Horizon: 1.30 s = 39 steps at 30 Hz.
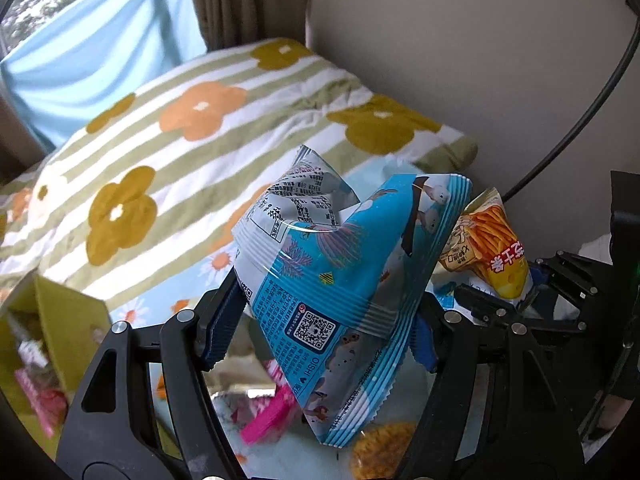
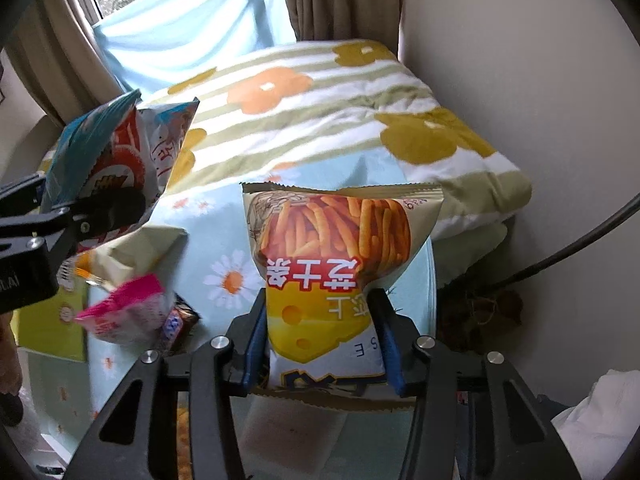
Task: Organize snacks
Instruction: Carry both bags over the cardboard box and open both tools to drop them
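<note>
A: Quilt [image 1: 208,128] with flowers fills the bed from nine to one o'clock. The snacks?

B: Left gripper [image 1: 324,320] clamps the blue snack bag [image 1: 340,264] at centre; right gripper [image 2: 320,340] pinches the cheese-stick bag [image 2: 332,256] at six. Pink packet [image 2: 128,312] lies at eight o'clock.

The right gripper [image 2: 322,344] is pinching a bag of cheese sticks [image 2: 340,264] by its lower part, its blue pads pressing in on both sides, and the bag is standing upright above the daisy-print sheet [image 2: 224,256]. At the left, the left gripper [image 2: 100,210] is holding a blue and red snack bag [image 2: 116,148] up off the bed, with a pink packet [image 2: 128,310] and a green box [image 2: 52,320] lying below it. A striped, flowered blanket [image 2: 328,120] is lying at the far side, against the wall.
</note>
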Available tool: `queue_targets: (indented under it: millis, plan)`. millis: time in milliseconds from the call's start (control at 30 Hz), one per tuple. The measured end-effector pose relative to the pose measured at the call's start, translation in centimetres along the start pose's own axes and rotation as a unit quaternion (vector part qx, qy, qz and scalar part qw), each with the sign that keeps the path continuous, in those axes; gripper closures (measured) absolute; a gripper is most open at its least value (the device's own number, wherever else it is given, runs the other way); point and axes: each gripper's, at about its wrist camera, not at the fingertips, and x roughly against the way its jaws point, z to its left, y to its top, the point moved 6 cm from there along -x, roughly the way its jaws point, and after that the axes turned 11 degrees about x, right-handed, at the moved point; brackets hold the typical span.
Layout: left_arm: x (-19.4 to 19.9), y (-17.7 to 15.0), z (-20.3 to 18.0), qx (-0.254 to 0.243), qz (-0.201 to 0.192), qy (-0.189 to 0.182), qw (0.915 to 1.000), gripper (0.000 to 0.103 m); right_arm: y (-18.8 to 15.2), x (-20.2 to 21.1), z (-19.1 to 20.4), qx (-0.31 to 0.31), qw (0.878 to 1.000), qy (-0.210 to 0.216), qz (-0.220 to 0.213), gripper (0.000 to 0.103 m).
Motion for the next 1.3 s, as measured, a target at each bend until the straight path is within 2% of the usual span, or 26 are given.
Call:
queue_targets:
  millis: [233,300,467,700,833,1100,1300]
  plan:
    - [6.6,-0.5,1.4,0.053,-0.048,0.004,0.9974,0.035,1.6,5.2,2.3,0.037,0.998,0.026,-0.039,0.059]
    - [8.5,-0.8,2.4,0.071,-0.062,0.019,0.9954,0.035,2.2,6.5,3.5,0.056,0.996,0.037,-0.051,0.059]
    - [13.7,-1.9,6.3,0.12,-0.096,0.051,0.9868,0.035,4.3,9.5,7.0,0.102,0.989,0.07,-0.083,0.059]
    - [19.5,-4.3,14.4,0.177,-0.131,0.09,0.9712,0.035,6.6,11.4,13.5,0.142,0.978,0.104,-0.111,0.059]
    - [21.2,-6.0,19.5,0.199,-0.137,0.1,0.9652,0.035,7.5,11.8,18.2,0.155,0.973,0.116,-0.123,0.059]
    - [22.8,-11.0,30.8,0.239,-0.11,0.121,0.9573,0.035,9.0,10.3,29.1,0.165,0.968,0.144,-0.118,0.059]
    - [21.7,-14.8,37.1,0.252,-0.069,0.12,0.9578,0.035,9.1,8.0,36.8,0.17,0.967,0.163,-0.101,0.059]
